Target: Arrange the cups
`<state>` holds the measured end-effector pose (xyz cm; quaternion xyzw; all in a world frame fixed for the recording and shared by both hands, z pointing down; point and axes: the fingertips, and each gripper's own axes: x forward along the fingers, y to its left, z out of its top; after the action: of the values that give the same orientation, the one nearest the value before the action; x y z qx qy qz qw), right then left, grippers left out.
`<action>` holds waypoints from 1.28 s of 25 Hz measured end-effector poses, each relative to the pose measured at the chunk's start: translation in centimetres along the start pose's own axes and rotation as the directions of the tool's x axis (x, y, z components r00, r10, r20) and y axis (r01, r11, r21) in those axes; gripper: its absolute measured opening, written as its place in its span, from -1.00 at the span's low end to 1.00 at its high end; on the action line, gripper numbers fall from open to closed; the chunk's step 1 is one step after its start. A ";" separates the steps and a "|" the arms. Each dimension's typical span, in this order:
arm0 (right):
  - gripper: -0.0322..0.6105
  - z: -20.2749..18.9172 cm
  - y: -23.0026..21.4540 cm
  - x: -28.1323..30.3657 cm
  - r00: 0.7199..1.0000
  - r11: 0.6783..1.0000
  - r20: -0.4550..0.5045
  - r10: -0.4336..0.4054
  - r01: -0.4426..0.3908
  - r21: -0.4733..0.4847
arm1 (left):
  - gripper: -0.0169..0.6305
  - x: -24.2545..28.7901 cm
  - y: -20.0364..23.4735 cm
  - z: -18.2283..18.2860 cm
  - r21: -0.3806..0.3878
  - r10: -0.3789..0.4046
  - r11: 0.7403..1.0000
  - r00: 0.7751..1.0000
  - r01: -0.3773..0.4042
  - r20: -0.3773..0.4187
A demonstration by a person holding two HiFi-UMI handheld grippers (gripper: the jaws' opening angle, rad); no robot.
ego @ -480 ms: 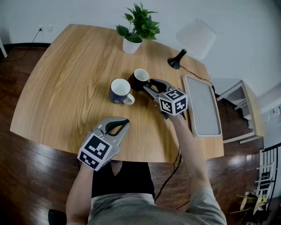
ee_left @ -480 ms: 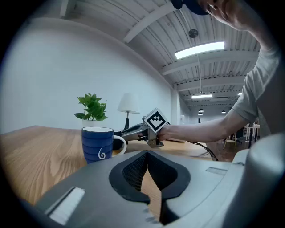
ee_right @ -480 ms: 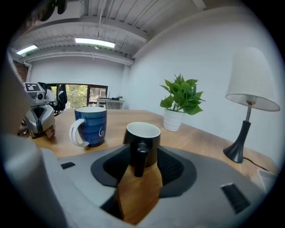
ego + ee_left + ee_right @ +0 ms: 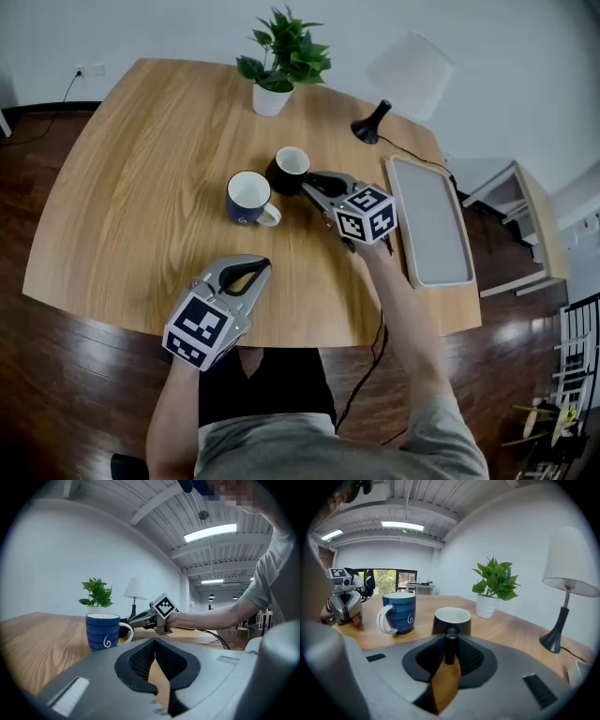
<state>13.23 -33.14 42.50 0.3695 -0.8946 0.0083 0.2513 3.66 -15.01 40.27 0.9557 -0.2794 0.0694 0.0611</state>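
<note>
Here the right arm (image 4: pixel 398 300) reaches forward, right fingers (image 4: pixel 322 180) clamping the black cup (image 4: pixel 287 167) by its handle; left fingers (image 4: pixel 261 265) closed, empty.

Blue cup (image 4: pixel 246 199): dark blue, white swirl, white handle and interior. Black cup (image 4: pixel 287 172): black, white inside. Counter (image 4: pixel 141 178): light wood grain. My left claw (image 4: pixel 263 266) and right claw (image 4: pixel 307 179): grey, black pads, black-and-white square markers.

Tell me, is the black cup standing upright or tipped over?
Upright: the black cup shows its white-lined mouth facing straight up, rim level, with its handle pinched in the right claw.
</note>
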 end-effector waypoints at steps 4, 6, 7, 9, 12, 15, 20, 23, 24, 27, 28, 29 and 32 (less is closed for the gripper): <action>-0.62 1.3 0.3 -0.4 0.999 0.998 0.042 -0.002 -0.001 0.064 | -0.92 -0.7 0.5 -0.5 0.001 0.011 1.000 1.000 -0.011 -0.010; -0.62 2.0 -0.7 -1.9 0.997 0.994 0.083 -0.003 -0.006 0.113 | -0.92 -0.6 0.5 -0.3 -0.002 0.017 1.000 1.000 -0.017 -0.009; -0.62 2.3 -1.6 -3.2 0.995 0.991 0.101 -0.015 0.001 0.135 | -0.92 -0.4 0.4 -0.3 -0.001 0.016 1.000 1.000 -0.016 -0.008; -0.62 2.4 -4.3 -6.7 0.989 0.984 0.133 -0.064 0.040 0.175 | -0.91 -0.2 0.2 -0.1 0.000 0.011 1.000 1.000 -0.011 -0.007; -0.62 1.3 -10.9 -13.0 0.966 0.958 0.139 -0.216 0.182 0.221 | -0.92 0.0 0.3 -0.1 0.002 0.009 1.000 1.000 -0.009 -0.008; -0.62 -2.3 -18.4 -19.5 0.912 0.886 0.096 -0.399 0.357 0.296 | -0.91 -0.1 0.5 -0.3 0.001 0.013 1.000 1.000 -0.013 -0.011; -0.62 -9.7 -24.6 -24.8 0.848 0.785 -0.021 -0.529 0.499 0.367 | -0.92 -0.2 0.6 -0.5 -0.002 0.027 1.000 1.000 -0.027 -0.012; -0.62 -11.7 -25.4 -24.9 0.846 0.785 -0.039 -0.532 0.510 0.351 | -0.92 0.0 0.5 -0.5 -0.004 0.026 1.000 1.000 -0.026 -0.013; -0.62 -12.0 -25.5 -24.8 0.847 0.790 -0.040 -0.530 0.511 0.339 | -0.92 0.1 0.5 -0.4 -0.004 0.025 1.000 1.000 -0.025 -0.015; -0.62 -13.2 -26.1 -24.4 0.853 0.810 -0.061 -0.518 0.512 0.286 | -0.92 0.2 0.7 -0.5 -0.008 0.031 0.999 0.999 -0.031 -0.018; -0.62 -13.8 -26.2 -24.4 0.857 0.815 -0.071 -0.510 0.508 0.279 | -0.92 0.2 0.7 -0.5 -0.009 0.032 0.999 0.999 -0.033 -0.018; -0.63 -14.5 -26.2 -24.5 0.862 0.819 -0.081 -0.501 0.502 0.278 | -0.92 0.2 0.7 -0.5 -0.009 0.033 0.999 0.999 -0.033 -0.019; -0.60 -16.3 -26.3 -25.0 0.850 0.808 -0.144 -0.507 0.526 0.265 | -0.92 0.1 0.7 -0.4 -0.007 0.035 0.999 0.999 -0.035 -0.017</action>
<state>52.93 -32.57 40.82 0.6313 -0.7401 0.0849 0.2156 3.30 -15.56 40.75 0.9499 -0.2957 0.0775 0.0657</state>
